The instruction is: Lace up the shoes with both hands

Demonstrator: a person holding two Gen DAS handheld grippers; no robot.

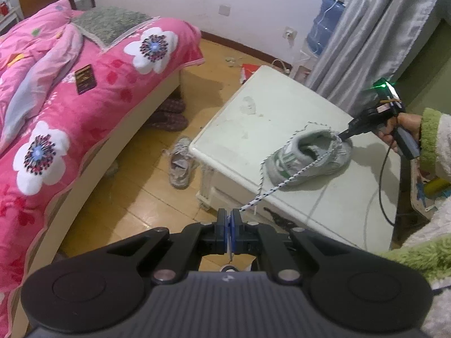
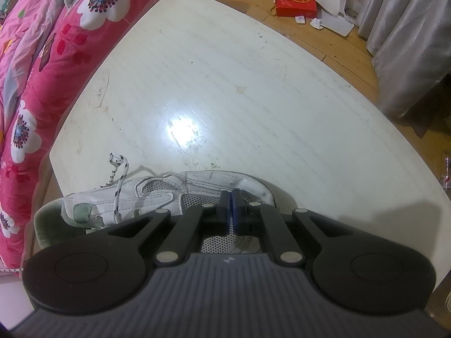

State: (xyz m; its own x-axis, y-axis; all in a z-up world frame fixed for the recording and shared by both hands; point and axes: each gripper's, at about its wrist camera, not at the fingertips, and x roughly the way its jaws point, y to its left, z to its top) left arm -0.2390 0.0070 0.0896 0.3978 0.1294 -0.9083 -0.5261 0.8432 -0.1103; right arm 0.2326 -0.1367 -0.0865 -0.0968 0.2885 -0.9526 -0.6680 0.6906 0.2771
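One white sneaker (image 1: 308, 160) is lying on the white table (image 1: 253, 118). The left gripper (image 1: 231, 215) is clenching one speckled lace (image 1: 279, 184), holding it taut off the table's near edge. The right gripper (image 2: 231, 197), jaws clenched, is pressing on the sneaker's toe. A second sneaker (image 1: 180, 163) is lying on the floor beside the table.

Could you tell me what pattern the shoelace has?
The shoelace is white with dark flecks, clearest in the left wrist view.
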